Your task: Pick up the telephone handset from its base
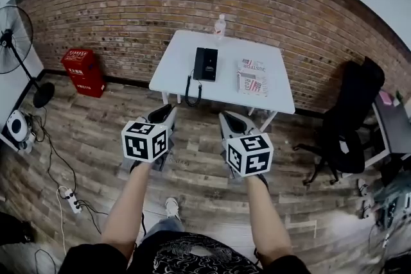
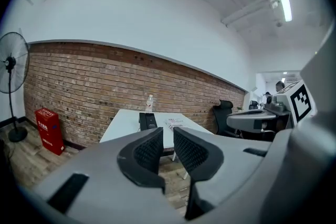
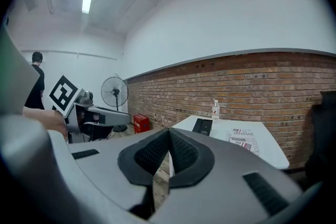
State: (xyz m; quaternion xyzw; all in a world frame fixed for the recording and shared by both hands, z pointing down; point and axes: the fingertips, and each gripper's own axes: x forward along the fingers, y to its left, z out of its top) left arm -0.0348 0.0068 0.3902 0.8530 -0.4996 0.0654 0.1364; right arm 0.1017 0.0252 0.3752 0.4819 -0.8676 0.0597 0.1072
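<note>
The black telephone [image 1: 205, 64] lies on the white table [image 1: 257, 96] against the brick wall, its handset resting on the base and its cord [image 1: 192, 92] hanging over the near edge. Both grippers are well short of the table, over the wooden floor. My left gripper [image 1: 166, 113] has a narrow gap between its jaws, with nothing in it. My right gripper [image 1: 230, 119] has its pads together and is empty. The left gripper [image 2: 168, 136] points at the telephone [image 2: 148, 120]. The right gripper [image 3: 169, 136] sees the telephone [image 3: 202, 126] ahead to its right.
A water bottle [image 1: 219, 25] stands behind the phone and a magazine [image 1: 252, 77] lies to its right. A red box [image 1: 83, 72] and a standing fan [image 1: 16, 42] are at the left, a black office chair [image 1: 347, 125] at the right. Cables and a power strip [image 1: 69, 199] lie on the floor.
</note>
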